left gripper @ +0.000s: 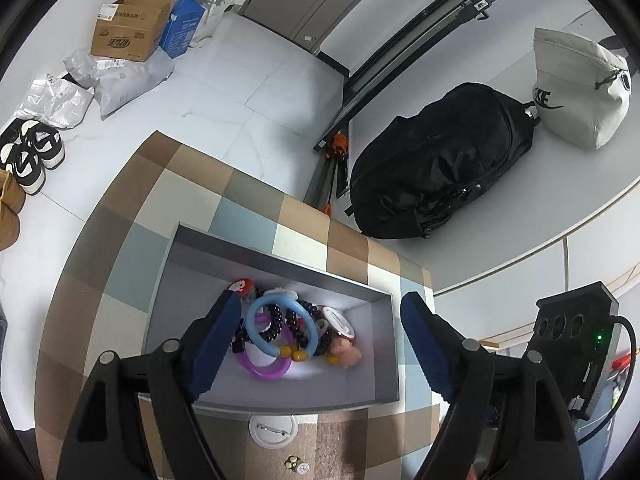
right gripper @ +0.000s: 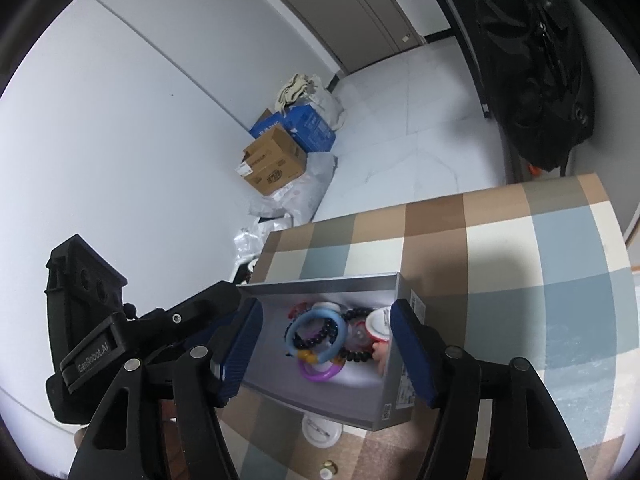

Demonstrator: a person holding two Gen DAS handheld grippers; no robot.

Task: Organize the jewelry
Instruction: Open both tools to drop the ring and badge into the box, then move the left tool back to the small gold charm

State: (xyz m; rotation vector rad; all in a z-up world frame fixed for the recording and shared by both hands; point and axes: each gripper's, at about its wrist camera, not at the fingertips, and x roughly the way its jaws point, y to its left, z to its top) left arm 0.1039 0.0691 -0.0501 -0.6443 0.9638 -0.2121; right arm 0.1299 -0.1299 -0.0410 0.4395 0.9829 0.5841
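Note:
A grey open box (left gripper: 276, 262) (right gripper: 388, 400) sits on a checkered table (left gripper: 120, 248) (right gripper: 540, 280). Inside lie a light blue ring (left gripper: 256, 334) (right gripper: 338, 330), a purple ring (left gripper: 268, 372) (right gripper: 320, 374), black bead bracelets (left gripper: 298, 322) (right gripper: 356, 314), round white badges and a pink charm (left gripper: 346, 354). My left gripper (left gripper: 322, 340) is open above the box, its fingers either side of the pile. My right gripper (right gripper: 326, 350) is open above the same box. A white round pin badge (left gripper: 273, 429) (right gripper: 321, 431) and a small brooch (left gripper: 297, 464) (right gripper: 328, 470) lie on the table in front of the box.
A black backpack (left gripper: 444, 164) and a white bag (left gripper: 580, 92) lie on a white surface beyond the table. Cardboard boxes (left gripper: 128, 28) (right gripper: 276, 164), plastic bags and shoes (left gripper: 28, 156) sit on the floor. The right gripper's body (left gripper: 576, 340) shows at right; the left gripper's body (right gripper: 88, 328) shows at left.

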